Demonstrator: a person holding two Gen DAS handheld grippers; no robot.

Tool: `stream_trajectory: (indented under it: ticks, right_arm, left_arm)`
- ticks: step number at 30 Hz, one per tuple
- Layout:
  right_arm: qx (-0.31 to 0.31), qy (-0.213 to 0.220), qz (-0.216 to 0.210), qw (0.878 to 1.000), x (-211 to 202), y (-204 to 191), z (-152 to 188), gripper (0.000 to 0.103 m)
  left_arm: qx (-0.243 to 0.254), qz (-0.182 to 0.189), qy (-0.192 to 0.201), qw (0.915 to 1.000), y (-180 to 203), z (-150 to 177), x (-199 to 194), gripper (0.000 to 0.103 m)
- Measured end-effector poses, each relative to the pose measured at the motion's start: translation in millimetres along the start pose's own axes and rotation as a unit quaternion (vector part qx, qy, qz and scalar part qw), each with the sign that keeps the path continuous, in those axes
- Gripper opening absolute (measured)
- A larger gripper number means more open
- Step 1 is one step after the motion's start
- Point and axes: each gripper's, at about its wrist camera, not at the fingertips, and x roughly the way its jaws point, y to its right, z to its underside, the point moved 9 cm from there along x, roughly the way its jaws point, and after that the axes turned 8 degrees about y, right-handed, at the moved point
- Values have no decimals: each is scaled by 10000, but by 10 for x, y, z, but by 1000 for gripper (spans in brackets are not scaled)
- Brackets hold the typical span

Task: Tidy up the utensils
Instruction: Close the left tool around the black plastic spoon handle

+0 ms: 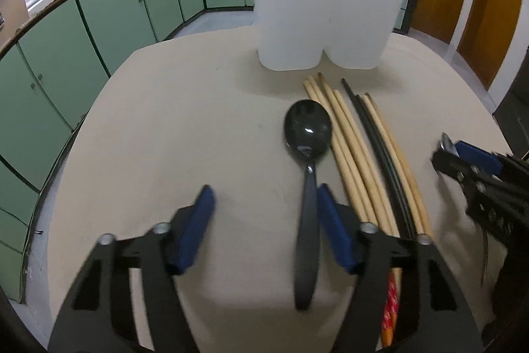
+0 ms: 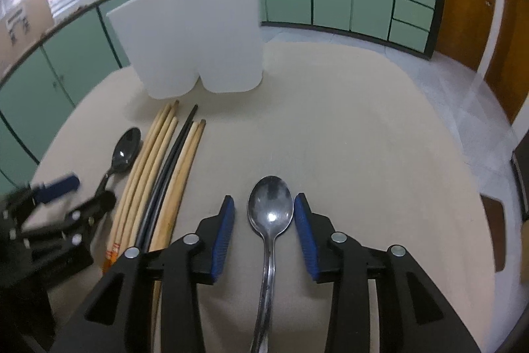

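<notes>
A black spoon point(image 1: 307, 134) lies on the table point(image 1: 165, 128), handle near, bowl far, toward the white holder point(image 1: 317, 22). The left gripper point(image 1: 264, 220) straddles its handle, jaws apart, right pad touching. A steel spoon point(image 2: 270, 210) lies likewise between the right gripper's point(image 2: 264, 220) parted jaws.

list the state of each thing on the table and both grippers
black spoon: flat on table, handle between open jaws
metal spoon: flat on table, between open jaws
chopsticks: lying bundled between the spoons
white holder: upright
left gripper: open
right gripper: open
</notes>
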Motion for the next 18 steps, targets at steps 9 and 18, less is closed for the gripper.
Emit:
stream_trajectory:
  ticks: [9, 18]
  right_arm:
    - [-22, -13, 84, 10000, 4, 18, -13, 30]
    - [-204, -159, 72, 9996, 8, 4, -35, 30]
  left_arm:
    - [-50, 73, 50, 9999, -99, 215, -219, 28]
    - [-53, 181, 22, 9998, -135, 248, -294, 53]
